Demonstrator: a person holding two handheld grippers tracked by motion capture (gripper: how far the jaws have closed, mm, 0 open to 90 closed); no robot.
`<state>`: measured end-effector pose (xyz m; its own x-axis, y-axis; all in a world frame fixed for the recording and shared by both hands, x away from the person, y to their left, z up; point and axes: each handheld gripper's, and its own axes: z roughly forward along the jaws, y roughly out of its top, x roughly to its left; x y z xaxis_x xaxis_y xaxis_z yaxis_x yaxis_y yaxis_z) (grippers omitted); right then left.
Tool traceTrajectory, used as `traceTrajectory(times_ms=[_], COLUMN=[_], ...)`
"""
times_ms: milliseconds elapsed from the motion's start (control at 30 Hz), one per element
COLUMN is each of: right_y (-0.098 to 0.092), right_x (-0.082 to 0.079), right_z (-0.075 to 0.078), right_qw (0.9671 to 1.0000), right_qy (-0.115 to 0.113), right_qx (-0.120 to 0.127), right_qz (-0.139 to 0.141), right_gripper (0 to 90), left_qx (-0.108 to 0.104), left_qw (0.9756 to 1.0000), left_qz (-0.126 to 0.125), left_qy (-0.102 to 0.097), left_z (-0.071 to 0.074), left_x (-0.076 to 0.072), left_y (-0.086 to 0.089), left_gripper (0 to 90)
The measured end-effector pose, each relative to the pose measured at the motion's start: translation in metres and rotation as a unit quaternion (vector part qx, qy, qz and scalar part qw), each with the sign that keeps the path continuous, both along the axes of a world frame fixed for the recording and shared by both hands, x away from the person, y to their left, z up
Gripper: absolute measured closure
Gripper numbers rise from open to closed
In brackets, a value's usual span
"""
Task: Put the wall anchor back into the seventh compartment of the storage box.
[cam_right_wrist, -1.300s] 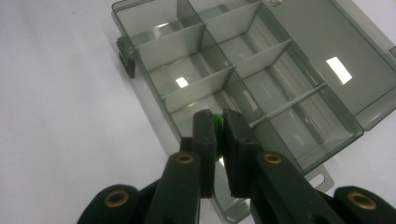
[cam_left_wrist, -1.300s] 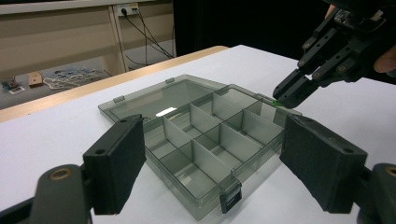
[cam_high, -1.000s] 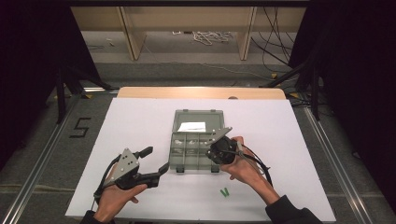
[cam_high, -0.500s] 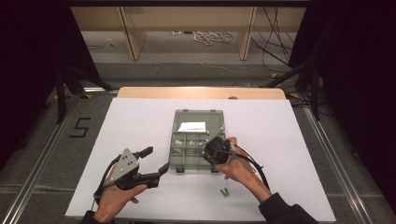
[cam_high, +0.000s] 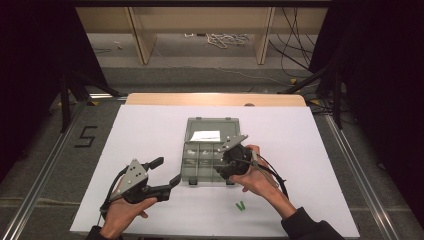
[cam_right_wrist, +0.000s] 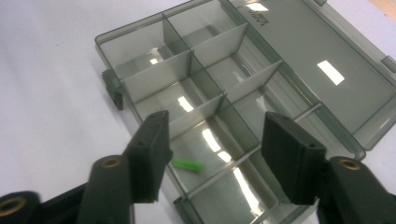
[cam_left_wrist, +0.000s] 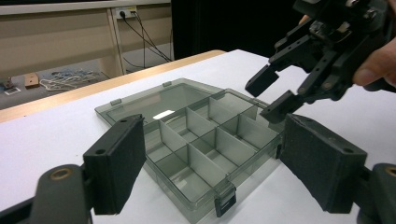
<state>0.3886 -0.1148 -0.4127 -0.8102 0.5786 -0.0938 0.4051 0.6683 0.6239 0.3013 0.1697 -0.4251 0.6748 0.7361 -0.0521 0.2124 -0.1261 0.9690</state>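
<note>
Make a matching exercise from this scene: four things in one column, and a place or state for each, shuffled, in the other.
Things:
1. right hand-held gripper
2. left hand-held gripper
3. green piece in the box
4. green pieces on the table

Places or states:
A. lying loose on the white table, nearer the person than the organizer box
B. jaws just opened, over the box's right side
C. lying in a compartment by the box's edge
D. open and empty, left of the box

Pairs: 1-B, 2-D, 3-C, 4-A
</note>
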Motion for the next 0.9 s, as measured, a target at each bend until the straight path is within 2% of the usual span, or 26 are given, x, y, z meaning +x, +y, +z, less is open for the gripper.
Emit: traceTrajectory(times_ms=[33, 233, 267, 300, 400, 433, 467, 500, 533, 567, 667, 733, 767, 867, 900], right_y=[-0.001, -0.011, -0.012, -0.013, -0.018, -0.02, -0.022, -0.024, -0.025, -0.028, -0.033, -0.037, -0.039, -0.044, -0.046], right_x=[-0.002, -0.014, -0.016, -0.019, -0.025, -0.027, -0.029, -0.032, -0.033, -0.035, -0.041, -0.045, -0.047, -0.053, -0.054], right_z=[0.0, 0.005, 0.005, 0.006, 0.005, 0.005, 0.005, 0.006, 0.005, 0.006, 0.004, 0.006, 0.005, 0.003, 0.003], right_qw=[1.0, 0.9999, 0.9999, 0.9999, 0.9998, 0.9999, 0.9999, 0.9999, 0.9997, 0.9999, 0.9996, 0.9997, 0.9998, 0.9996, 0.9997], right_qy=[-0.007, -0.001, -0.005, 0.001, -0.012, -0.003, -0.007, -0.001, -0.011, -0.003, -0.013, -0.005, -0.003, -0.009, 0.0], right_qx=[0.002, 0.01, 0.014, 0.011, 0.015, 0.014, 0.015, 0.015, 0.018, 0.015, 0.023, 0.021, 0.021, 0.023, 0.019], right_qz=[-0.002, 0.002, -0.002, -0.003, 0.0, 0.003, -0.001, -0.004, -0.008, -0.005, -0.012, -0.007, -0.007, -0.012, -0.013], right_gripper=[40.8, 35.9, 35.3, 34.7, 33.5, 32.9, 31.1, 30.2, 29.9, 29.1, 28.2, 28.2, 28.2, 28.3, 28.6], left_qx=[0.0, 0.001, 0.0, 0.0, -0.001, -0.001, -0.002, -0.003, -0.006, -0.007, -0.009, -0.008, -0.004, -0.003, -0.003], left_qw=[1.0, 1.0, 1.0, 1.0, 1.0, 1.0, 1.0, 1.0, 1.0, 1.0, 0.9999, 0.9999, 1.0, 1.0, 1.0], left_qz=[0.0, 0.002, 0.002, 0.002, 0.002, 0.003, 0.004, 0.005, 0.002, 0.003, 0.005, 0.006, 0.002, 0.003, 0.003], left_qy=[0.0, 0.001, 0.002, 0.002, 0.002, 0.002, 0.002, 0.002, 0.0, 0.0, 0.004, 0.006, 0.0, 0.001, 0.002], left_z=[0.0, 0.001, 0.001, 0.001, 0.001, 0.001, 0.001, 0.002, 0.001, 0.001, 0.002, 0.002, 0.002, 0.002, 0.002], left_x=[0.0, -0.001, -0.001, -0.001, -0.001, -0.001, -0.001, -0.001, -0.001, -0.001, -0.002, -0.002, -0.001, -0.001, -0.002], left_y=[0.0, 0.0, 0.0, 0.0, 0.0, 0.001, 0.001, 0.001, 0.001, 0.001, 0.0, 0.0, 0.0, 0.0, 0.0], left_gripper=[21.5, 21.4, 21.5, 21.4, 21.5, 21.5, 21.5, 21.4, 21.4, 21.5, 21.4, 21.4, 21.4, 21.4, 21.4])
